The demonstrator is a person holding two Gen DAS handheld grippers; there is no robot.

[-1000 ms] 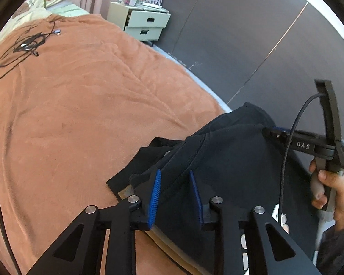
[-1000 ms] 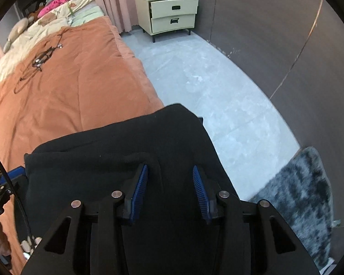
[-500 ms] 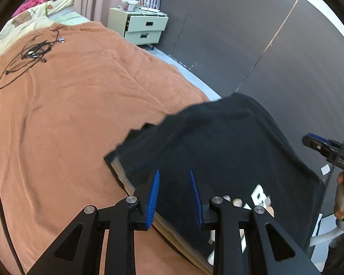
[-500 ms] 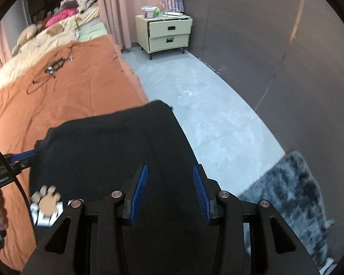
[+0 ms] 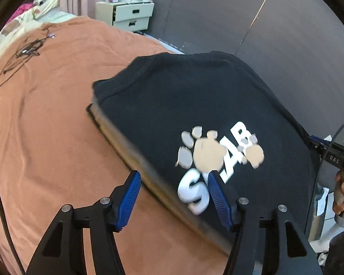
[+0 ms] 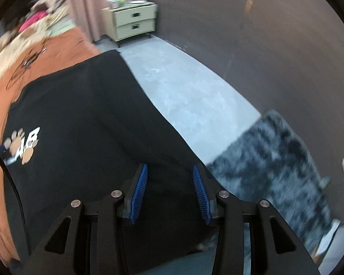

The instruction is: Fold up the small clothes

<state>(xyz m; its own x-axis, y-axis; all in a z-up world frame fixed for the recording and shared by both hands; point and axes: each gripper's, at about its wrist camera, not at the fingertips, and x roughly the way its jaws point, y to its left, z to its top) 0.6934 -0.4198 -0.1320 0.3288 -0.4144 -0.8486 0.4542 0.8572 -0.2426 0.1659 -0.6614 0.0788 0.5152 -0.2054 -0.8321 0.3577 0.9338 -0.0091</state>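
Observation:
A black shirt [image 5: 195, 96] with a white and tan paw-print logo [image 5: 217, 153] lies spread over a flat tan board [image 5: 135, 153] on the orange bedspread [image 5: 45, 126]. My left gripper [image 5: 174, 197] is open and empty, its jaws wide apart just above the shirt's near left edge. My right gripper [image 6: 169, 190] is open and empty above the shirt's right side [image 6: 84, 126]. The right gripper and the hand that holds it also show at the right edge of the left wrist view [image 5: 341, 160].
A black cable [image 5: 27, 48] lies coiled on the far bedspread. A cream nightstand [image 5: 130, 16] stands at the back by pink curtains. Right of the bed are grey floor [image 6: 190, 87], a dark shaggy rug [image 6: 275, 160] and a dark wall.
The shirt was bunched and held up by both grippers. It now lies flat, logo up, over the board. Both grippers have let go and opened wider.

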